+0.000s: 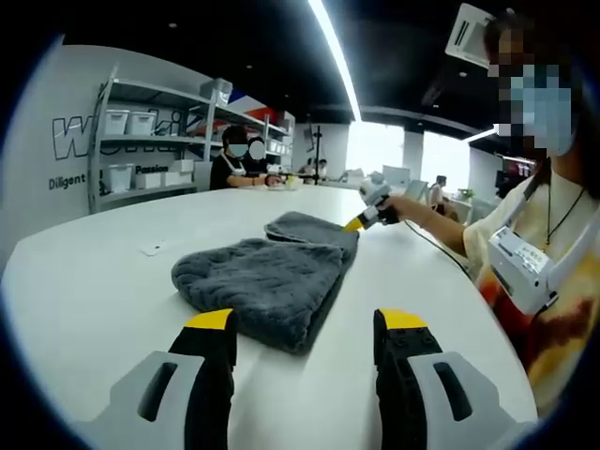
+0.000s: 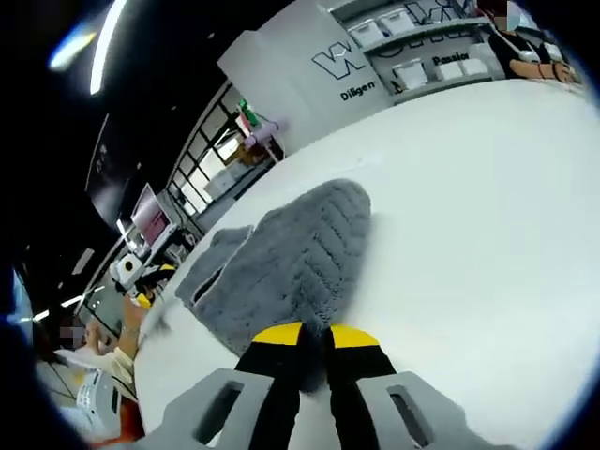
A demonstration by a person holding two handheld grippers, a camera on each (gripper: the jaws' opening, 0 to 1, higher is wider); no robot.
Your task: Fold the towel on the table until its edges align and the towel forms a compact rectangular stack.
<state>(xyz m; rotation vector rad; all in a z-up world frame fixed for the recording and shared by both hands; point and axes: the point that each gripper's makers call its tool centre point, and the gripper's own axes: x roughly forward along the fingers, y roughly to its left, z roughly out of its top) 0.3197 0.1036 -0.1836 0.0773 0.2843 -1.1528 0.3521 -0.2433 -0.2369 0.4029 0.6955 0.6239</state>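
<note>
A grey plush towel lies partly folded on the white table, with a flatter flap at its far end. My left gripper stands open just short of the towel's near edge, with nothing between its jaws. From the right, a person's hand holds my right gripper at the towel's far corner. In the right gripper view, the right gripper is shut on the edge of the towel. The left gripper shows small at the towel's far left side.
Shelves with white bins stand against the wall behind the table. Two people sit at the table's far side. A small white scrap lies left of the towel. The person holding the grippers stands at the table's right edge.
</note>
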